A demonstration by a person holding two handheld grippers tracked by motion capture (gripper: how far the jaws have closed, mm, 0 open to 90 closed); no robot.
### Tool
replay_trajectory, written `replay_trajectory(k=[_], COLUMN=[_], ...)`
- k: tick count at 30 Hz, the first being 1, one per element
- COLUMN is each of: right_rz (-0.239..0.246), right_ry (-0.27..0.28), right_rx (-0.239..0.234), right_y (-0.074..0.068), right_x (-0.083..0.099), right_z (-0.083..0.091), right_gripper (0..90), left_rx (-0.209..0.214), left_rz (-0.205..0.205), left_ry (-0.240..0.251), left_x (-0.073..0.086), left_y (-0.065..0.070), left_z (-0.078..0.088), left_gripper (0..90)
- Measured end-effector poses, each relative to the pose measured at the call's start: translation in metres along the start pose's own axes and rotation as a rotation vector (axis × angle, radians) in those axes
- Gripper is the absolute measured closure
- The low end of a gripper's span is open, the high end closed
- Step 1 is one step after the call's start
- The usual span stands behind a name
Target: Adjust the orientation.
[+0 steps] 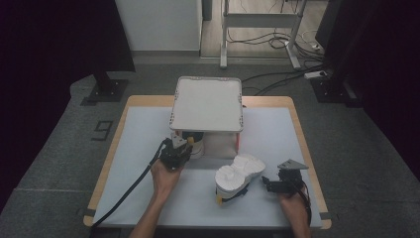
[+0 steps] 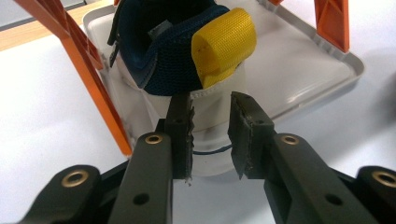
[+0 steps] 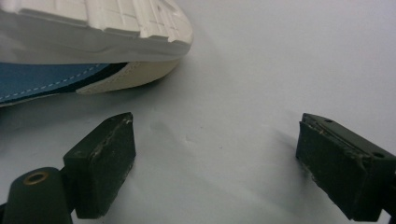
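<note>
High view hides much of the first shoe (image 1: pixel 194 145): the upper tray (image 1: pixel 206 103) of a small two-level rack covers it, and only its heel end shows under the front edge of that tray. The orange legs (image 1: pixel 238 140) of the rack are also mostly covered from above.

Left gripper view shows this shoe more clearly. It is white with a dark blue inside and a yellow pull tab (image 2: pixel 225 44) at the heel, and its toe is cut off by the top of the picture. It stands in the lower tray (image 2: pixel 327 70) of the rack, between the orange legs. The left gripper (image 2: pixel 211 133) has its jaws narrow and closed on the white heel of the shoe; the pads press the heel from both sides.

The second shoe (image 1: pixel 237 176) lies on its side on the desk (image 1: pixel 143 148), near the front edge and right of the middle, with its white sole turned up. In the right gripper view its sole and blue side are cut off at the top left corner.

The right gripper (image 1: pixel 274 184) is just beside this second shoe, near the front right corner of the desk. Its jaws stand wide apart and hold nothing; only the bare desk surface is between them.
</note>
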State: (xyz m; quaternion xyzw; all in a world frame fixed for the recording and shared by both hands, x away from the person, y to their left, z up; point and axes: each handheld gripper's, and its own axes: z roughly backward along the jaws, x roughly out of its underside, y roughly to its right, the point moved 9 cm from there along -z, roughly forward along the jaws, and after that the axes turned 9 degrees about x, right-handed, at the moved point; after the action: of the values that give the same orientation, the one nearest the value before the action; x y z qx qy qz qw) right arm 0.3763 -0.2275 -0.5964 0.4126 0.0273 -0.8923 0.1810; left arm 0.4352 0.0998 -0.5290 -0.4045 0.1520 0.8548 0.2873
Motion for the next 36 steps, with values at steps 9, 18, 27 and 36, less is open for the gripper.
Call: replay_trajectory(k=[9,18,27,36], right_rz=[0.000,0.000,0.000,0.000], right_ry=[0.000,0.000,0.000,-0.001], right_rx=[0.000,0.000,0.000,0.000], right_y=[0.000,0.000,0.000,0.000], right_x=[0.000,0.000,0.000,0.000], right_z=[0.000,0.000,0.000,0.000], right_gripper=[11.4,11.4,11.4,11.4], left_rx=[-0.028,0.006,0.095,0.135], left_rz=[-0.012,-0.038,-0.014,0.017], left_ry=[0.003,-0.010,-0.058,-0.064], left_x=[-0.005,-0.002,0.017,0.047], left_y=[-0.004,-0.001,0.003,-0.011], left_z=[-0.016,-0.014,0.022,0.058], left_gripper=[69.8,59.8,23.1,13.9])
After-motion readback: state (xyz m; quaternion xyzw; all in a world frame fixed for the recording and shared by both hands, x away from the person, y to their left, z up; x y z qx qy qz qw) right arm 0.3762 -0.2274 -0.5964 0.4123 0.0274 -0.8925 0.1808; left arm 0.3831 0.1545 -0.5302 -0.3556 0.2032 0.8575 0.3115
